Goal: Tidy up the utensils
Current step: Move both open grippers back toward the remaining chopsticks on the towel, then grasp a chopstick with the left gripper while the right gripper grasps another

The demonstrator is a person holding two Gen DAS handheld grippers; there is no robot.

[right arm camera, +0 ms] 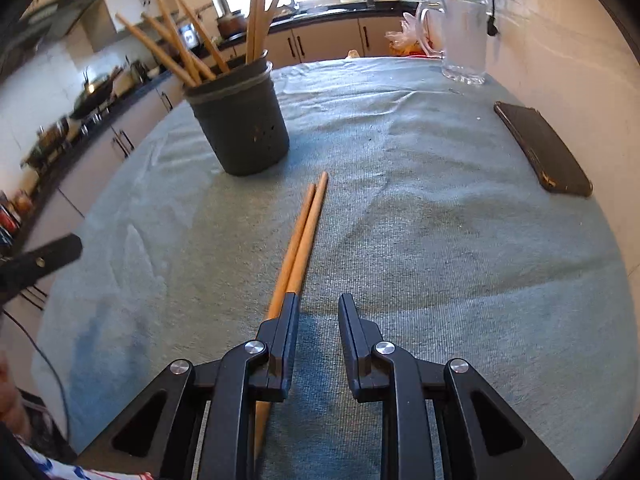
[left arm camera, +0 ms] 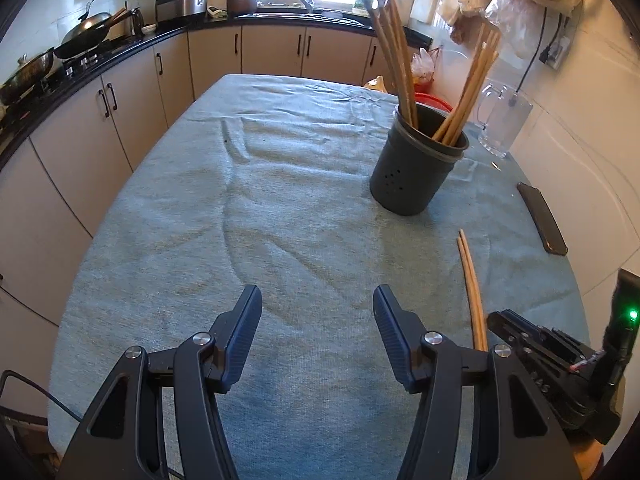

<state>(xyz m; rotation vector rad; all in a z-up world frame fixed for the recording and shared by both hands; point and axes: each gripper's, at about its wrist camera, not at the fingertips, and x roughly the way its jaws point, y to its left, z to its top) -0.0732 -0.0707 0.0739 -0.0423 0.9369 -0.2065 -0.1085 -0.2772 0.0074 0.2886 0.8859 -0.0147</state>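
Observation:
A dark round utensil holder [left arm camera: 416,168] [right arm camera: 244,124] stands on the blue-green tablecloth [left arm camera: 280,208] with several wooden chopsticks [left arm camera: 396,56] upright in it. Two loose wooden chopsticks [left arm camera: 472,288] [right arm camera: 300,240] lie side by side on the cloth in front of the holder. My right gripper [right arm camera: 318,304] is open and low over the cloth, and the pair's near end runs under its left finger [right arm camera: 286,332], not between the jaws. My left gripper [left arm camera: 316,300] is open and empty over bare cloth, left of the pair. The right gripper's body [left arm camera: 552,360] shows at lower right of the left wrist view.
A black phone [left arm camera: 542,218] [right arm camera: 544,148] lies near the table's right edge by the wall. A clear glass pitcher [left arm camera: 502,120] [right arm camera: 464,36] stands behind the holder. Kitchen counters with woks [left arm camera: 84,36] run along the left and the back.

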